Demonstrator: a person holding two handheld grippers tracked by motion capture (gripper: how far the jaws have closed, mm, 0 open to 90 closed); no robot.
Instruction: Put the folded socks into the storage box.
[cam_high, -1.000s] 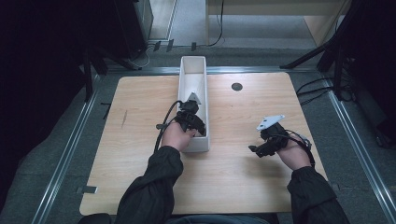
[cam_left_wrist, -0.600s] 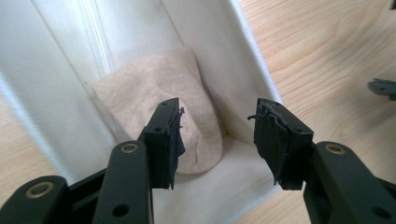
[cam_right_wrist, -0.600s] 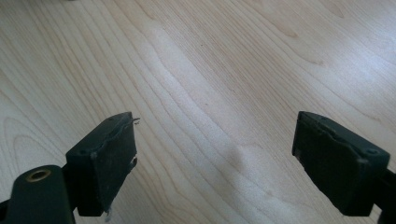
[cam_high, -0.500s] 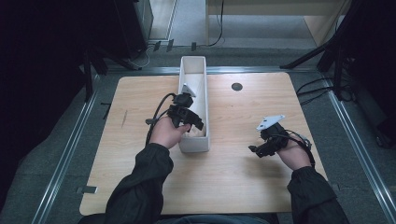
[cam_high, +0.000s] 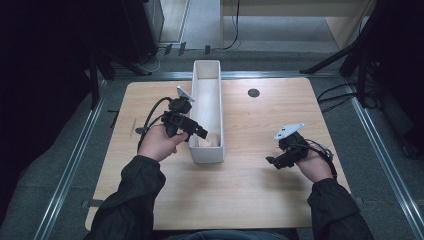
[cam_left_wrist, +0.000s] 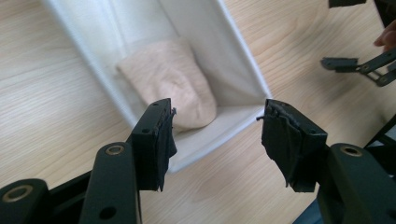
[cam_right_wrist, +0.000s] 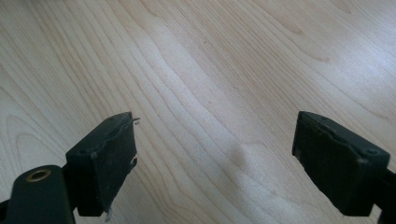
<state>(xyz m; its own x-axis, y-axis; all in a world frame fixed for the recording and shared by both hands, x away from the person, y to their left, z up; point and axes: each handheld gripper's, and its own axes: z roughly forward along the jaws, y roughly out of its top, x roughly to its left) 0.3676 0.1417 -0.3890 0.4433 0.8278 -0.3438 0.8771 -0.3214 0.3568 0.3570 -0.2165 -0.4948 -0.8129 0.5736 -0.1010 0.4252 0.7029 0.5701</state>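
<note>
Pale wooden tabletop (cam_high: 250, 190) lies under your right gripper (cam_high: 272, 161), jaws spread wide and empty. Your left gripper (cam_high: 200, 134) hangs beside the long white plastic bin (cam_high: 206, 75), jaws wide apart, empty. A beige soft lump (cam_left_wrist: 170, 81) rests in the bin's near end.

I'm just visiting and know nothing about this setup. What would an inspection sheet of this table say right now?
Surface: wooden table, a dark round hole near the far edge.
Job's things: long white bin; pale soft lump at its near end.
Clutter: nothing seen.
Grippers: left gripper open beside the bin; right gripper open over bare wood.
Cables: black cable loops from the left gripper.
Surroundings: grey floor, metal rails, dark stands.
</note>
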